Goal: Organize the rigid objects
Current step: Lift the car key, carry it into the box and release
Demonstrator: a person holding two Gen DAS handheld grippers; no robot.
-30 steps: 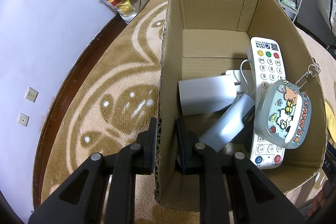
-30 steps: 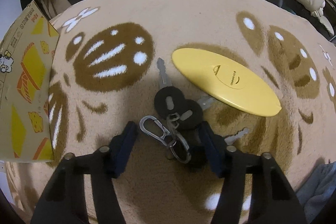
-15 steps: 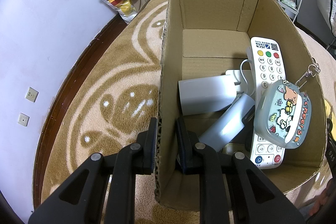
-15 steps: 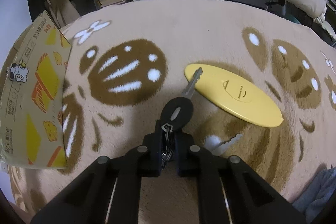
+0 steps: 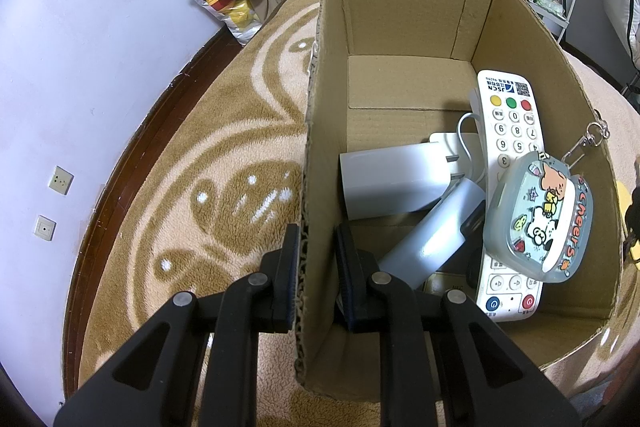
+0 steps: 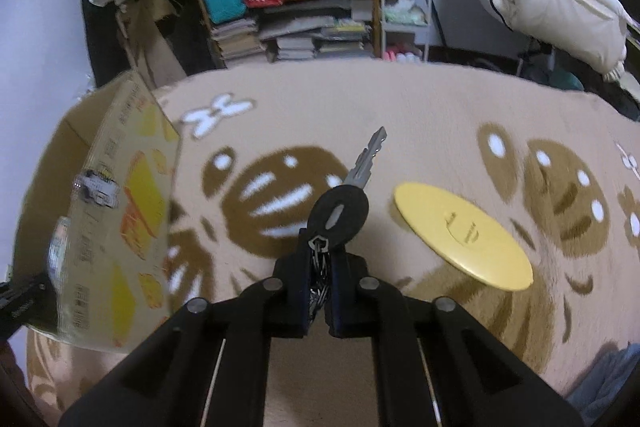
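Above the rug, our right gripper, open around the bunch of keys a second ago, now pinches it, lifted beside the yellow disc. Our left gripper stays clamped on the cardboard box wall.

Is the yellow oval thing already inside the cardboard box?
No, the yellow oval lies flat on the rug, well to the right of the box.
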